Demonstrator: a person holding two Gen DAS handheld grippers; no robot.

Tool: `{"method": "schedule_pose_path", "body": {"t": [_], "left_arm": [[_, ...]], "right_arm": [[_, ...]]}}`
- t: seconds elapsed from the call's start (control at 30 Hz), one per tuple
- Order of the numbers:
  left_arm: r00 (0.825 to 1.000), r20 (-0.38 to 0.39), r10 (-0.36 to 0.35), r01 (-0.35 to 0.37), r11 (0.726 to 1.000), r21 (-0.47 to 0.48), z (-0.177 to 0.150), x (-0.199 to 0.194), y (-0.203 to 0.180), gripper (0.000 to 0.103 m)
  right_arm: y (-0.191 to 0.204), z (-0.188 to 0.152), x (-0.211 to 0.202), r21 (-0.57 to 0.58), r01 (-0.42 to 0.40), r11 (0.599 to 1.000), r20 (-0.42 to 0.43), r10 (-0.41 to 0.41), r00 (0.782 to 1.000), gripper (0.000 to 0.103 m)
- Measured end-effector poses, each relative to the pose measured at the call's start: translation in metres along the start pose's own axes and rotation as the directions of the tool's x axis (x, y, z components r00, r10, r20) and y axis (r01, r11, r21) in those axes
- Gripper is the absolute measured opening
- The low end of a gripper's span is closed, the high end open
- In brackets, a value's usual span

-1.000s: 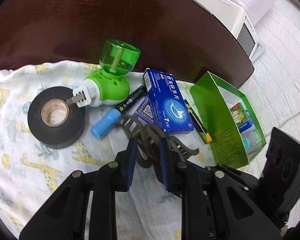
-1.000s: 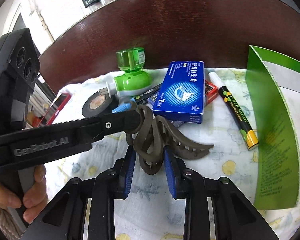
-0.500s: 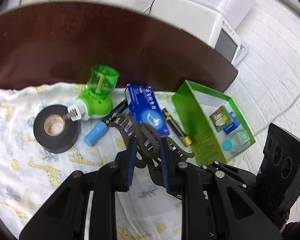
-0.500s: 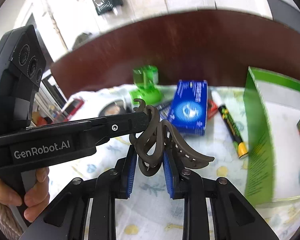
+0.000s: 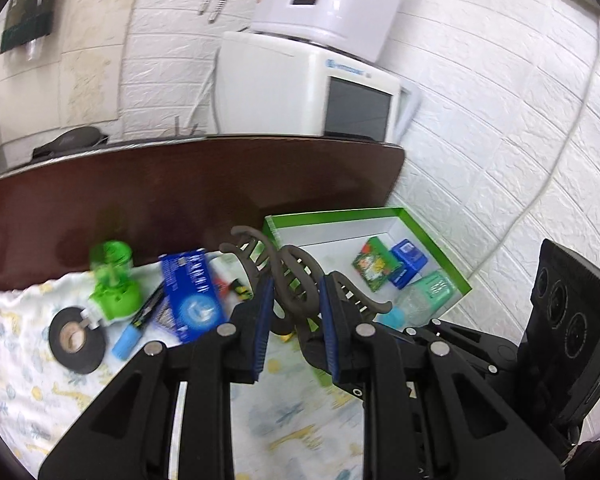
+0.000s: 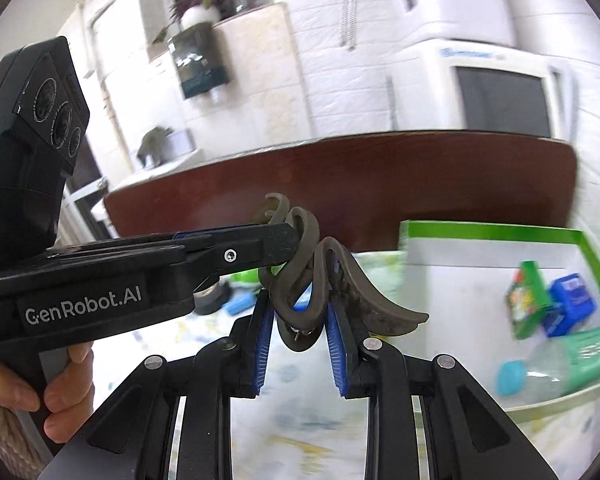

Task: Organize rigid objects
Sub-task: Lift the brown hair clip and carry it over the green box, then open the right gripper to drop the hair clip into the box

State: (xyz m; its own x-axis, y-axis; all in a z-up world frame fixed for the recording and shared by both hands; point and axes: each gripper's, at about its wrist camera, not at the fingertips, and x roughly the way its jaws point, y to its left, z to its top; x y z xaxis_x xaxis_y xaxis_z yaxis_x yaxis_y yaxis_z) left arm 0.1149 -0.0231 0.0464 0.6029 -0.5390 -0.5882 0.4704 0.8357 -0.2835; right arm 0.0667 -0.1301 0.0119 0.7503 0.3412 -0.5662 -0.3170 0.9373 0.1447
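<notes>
I've got both grippers, left (image 5: 294, 312) and right (image 6: 296, 340), jaws clenched on the hair clip (image 5: 296, 280), held clear above the cloth, green box (image 5: 452, 264) at 2 o'clock, presumably its destination.

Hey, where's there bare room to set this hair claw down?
Bare floor in the green box, along its back wall, behind the small packets. Also open cloth under the tongs. Crowded: blue carton, tape roll.

"GenRobot.AI" stands on the left tongs (image 6: 290, 240) side.
</notes>
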Motion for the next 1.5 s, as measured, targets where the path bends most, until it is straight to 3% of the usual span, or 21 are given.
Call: {"method": "schedule_pose_path", "body": {"t": [0.33, 0.73, 1.27, 1.37, 1.43, 1.5], "left_arm": [[0.997, -0.075, -0.022, 0.030, 0.992, 0.120, 0.023, 0.060, -0.072, 0.020], [0.982, -0.186, -0.021, 0.050, 0.987, 0.151, 0.015, 0.125, -0.098, 0.020], [0.974, -0.228, -0.005, 0.053, 0.978, 0.204, 0.002, 0.134, -0.119, 0.023], [0.975, -0.223, 0.006, 0.039, 0.980, 0.194, 0.001, 0.128, -0.116, 0.028], [0.977, -0.210, 0.022, 0.017, 0.984, 0.179, 0.000, 0.122, -0.111, 0.035], [0.979, -0.201, 0.027, 0.006, 0.987, 0.161, -0.001, 0.115, -0.105, 0.036]], "right_arm": [[-0.078, -0.007, -0.026, 0.110, 0.086, 0.990, 0.036, -0.090, 0.995, 0.028], [-0.140, -0.026, -0.019, 0.209, 0.136, 0.969, -0.030, -0.132, 0.991, 0.028], [-0.154, -0.046, -0.041, 0.267, 0.175, 0.948, -0.036, -0.172, 0.985, 0.028], [-0.156, -0.048, -0.046, 0.288, 0.183, 0.940, -0.044, -0.178, 0.983, 0.029], [-0.158, -0.047, -0.048, 0.307, 0.186, 0.933, -0.055, -0.177, 0.983, 0.041], [-0.160, -0.048, -0.051, 0.332, 0.185, 0.925, -0.051, -0.178, 0.983, 0.047]]}}
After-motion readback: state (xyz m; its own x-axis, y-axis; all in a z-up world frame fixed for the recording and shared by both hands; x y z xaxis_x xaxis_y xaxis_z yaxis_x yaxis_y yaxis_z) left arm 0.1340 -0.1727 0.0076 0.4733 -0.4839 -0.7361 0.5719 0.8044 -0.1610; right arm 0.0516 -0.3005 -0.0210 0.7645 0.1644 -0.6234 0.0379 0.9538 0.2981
